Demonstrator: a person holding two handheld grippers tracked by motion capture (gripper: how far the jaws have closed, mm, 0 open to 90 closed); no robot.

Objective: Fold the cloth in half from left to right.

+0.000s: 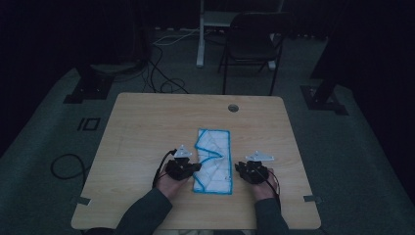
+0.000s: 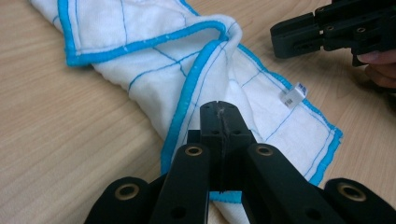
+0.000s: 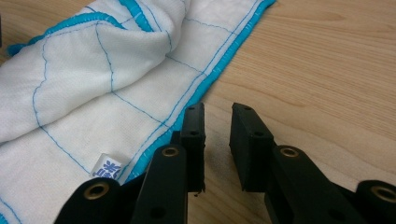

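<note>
A white cloth (image 1: 213, 161) with a blue hem and thin blue grid lines lies long and narrow on the wooden table (image 1: 147, 127), one corner folded over its middle. My left gripper (image 1: 195, 167) is at the cloth's left edge. In the left gripper view its jaws (image 2: 222, 116) are shut tight over the cloth (image 2: 140, 28), and no fabric shows between them. My right gripper (image 1: 240, 169) sits just off the cloth's right edge. Its jaws (image 3: 217, 135) stand slightly open over bare wood beside the hem (image 3: 201, 88). A small white label (image 3: 106, 167) is sewn near that edge.
A round cable hole (image 1: 233, 107) sits near the table's far edge. Behind the table stand a dark folding chair (image 1: 252, 41) and a white stand, with cables on the floor. The right gripper (image 2: 280, 39) shows at the upper right of the left gripper view.
</note>
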